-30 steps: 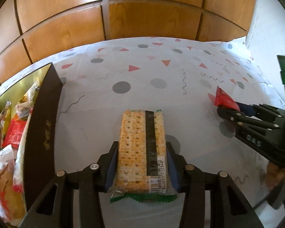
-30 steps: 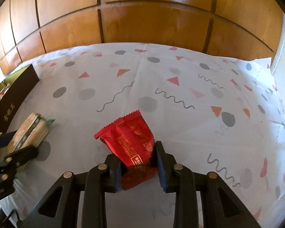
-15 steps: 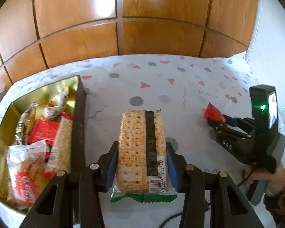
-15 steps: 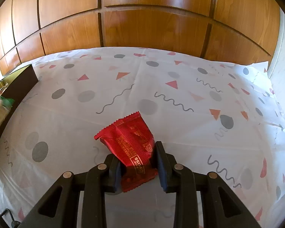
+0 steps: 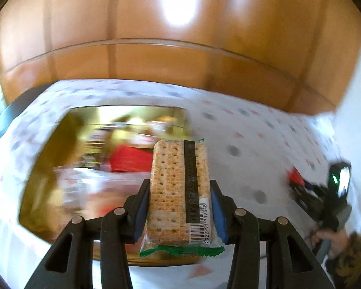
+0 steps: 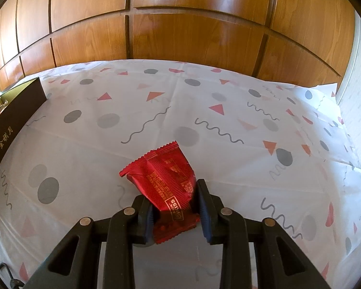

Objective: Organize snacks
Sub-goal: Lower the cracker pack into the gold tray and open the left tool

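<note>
Over the gold box (image 5: 48,159), cracker pack (image 5: 178,187) pinched in left tongs (image 5: 179,207) for stowing; red packet (image 6: 166,183) clamped in right tongs (image 6: 175,213) above bench (image 6: 228,125), ready next.

Behind the surface (image 6: 228,125) I see glossy wood panelling (image 6: 180,36) catching a light glare, plus a white wall (image 6: 358,91) on the right.

A white cloth (image 6: 204,110) with grey dots, red triangles and squiggly lines covers the surface, and shiny brown wooden panels (image 6: 180,36) stand behind it
</note>
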The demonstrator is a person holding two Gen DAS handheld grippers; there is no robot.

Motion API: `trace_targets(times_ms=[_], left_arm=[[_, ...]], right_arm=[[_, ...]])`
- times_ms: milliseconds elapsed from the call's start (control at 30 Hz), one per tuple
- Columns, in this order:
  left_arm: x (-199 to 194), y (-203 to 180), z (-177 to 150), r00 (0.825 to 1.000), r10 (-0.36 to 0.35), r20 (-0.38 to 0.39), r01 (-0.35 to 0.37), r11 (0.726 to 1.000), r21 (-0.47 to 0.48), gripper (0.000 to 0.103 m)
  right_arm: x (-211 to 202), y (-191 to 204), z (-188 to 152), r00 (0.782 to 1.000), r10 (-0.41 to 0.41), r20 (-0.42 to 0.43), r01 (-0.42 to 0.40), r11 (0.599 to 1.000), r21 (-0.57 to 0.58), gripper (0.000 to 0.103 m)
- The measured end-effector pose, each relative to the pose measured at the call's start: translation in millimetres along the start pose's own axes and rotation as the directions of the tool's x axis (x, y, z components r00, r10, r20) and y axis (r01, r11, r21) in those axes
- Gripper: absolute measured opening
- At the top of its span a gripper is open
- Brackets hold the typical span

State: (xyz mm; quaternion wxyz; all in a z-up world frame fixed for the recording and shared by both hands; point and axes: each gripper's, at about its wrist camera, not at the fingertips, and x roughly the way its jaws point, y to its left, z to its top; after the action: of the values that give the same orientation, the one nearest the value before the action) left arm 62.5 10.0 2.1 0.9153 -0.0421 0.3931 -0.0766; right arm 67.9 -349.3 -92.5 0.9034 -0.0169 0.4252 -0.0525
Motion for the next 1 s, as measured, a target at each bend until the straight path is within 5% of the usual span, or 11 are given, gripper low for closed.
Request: trace_targets(times_ms=[133,267,600,767,1000], left_arm=[[-12,70,12,0.995,0.102,0.015,-0.098,0.984,-0.148,0.047],[-4,108,20,0.993,0.116,-0.016,-0.116,0.965,-0.234,0.047],[62,78,50,0.996,0.066,-0.063,-0.073,0.990,-0.121,0.047],[102,67,51,0.984,0.115,-0.139,-0.122,0.992,-0.044,0.051],[94,72,36,0.977,0.172,-0.127,-0.183,0.980,-0.073,0.055]], right_arm=[[0,-1,0,1.000,0.003,0.002,-0.003,1.000,0.002,0.031],[0,-2,0,1.000,0.004,0.002,-0.004,1.000,0.003,0.031],[0,-1,0,1.000,0.003,0.002,-0.003,1.000,0.001,0.031],[0,-2,0,1.000,0.004,0.003,-0.004,1.000,0.002,0.031],[-1,-2,0,1.000,0.003,0.003,-0.003,1.000,0.002,0.031]])
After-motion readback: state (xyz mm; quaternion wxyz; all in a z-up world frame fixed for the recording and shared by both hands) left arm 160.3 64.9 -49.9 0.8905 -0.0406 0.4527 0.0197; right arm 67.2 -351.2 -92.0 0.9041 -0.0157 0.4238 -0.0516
